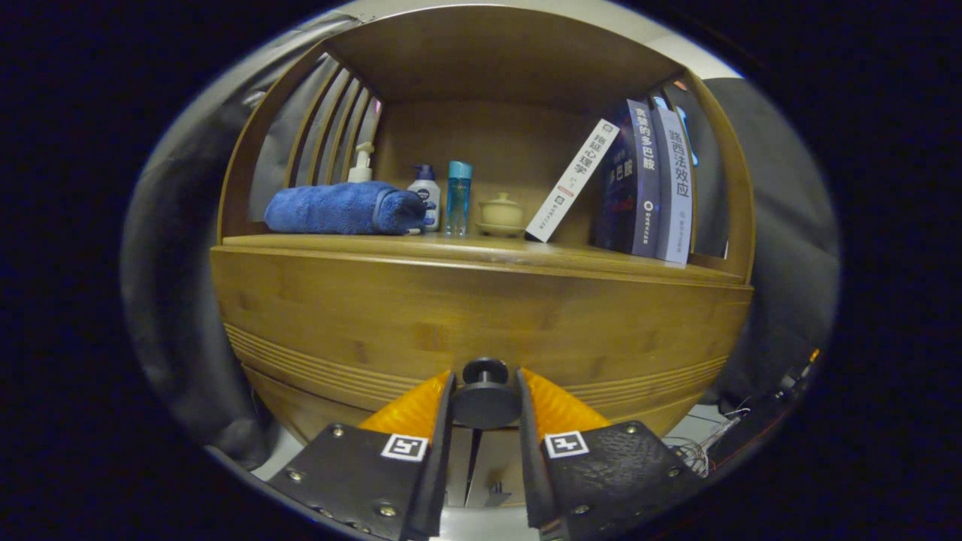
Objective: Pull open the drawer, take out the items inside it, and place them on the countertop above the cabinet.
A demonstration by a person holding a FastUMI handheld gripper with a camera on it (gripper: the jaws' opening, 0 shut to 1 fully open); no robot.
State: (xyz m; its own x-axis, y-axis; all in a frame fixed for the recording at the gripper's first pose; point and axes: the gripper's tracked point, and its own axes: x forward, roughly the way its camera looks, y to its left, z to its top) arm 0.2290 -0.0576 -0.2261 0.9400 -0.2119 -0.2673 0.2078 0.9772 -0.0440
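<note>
A wooden cabinet has a drawer front [481,323] with a round dark knob [485,398] low at its middle. My gripper [485,409] sits right at that knob, one finger on each side, both fingers pressing against it. The drawer looks closed, so its contents are hidden. Above the drawer runs the wooden countertop [601,259], which forms the floor of an open shelf niche.
On the countertop lie a folded blue towel [342,208], a pump bottle [362,164], a white bottle [426,191], a blue bottle [458,197], a small lidded pot [501,213], a leaning white book [573,180] and upright books [652,180]. Cables [714,439] lie at the cabinet's lower right.
</note>
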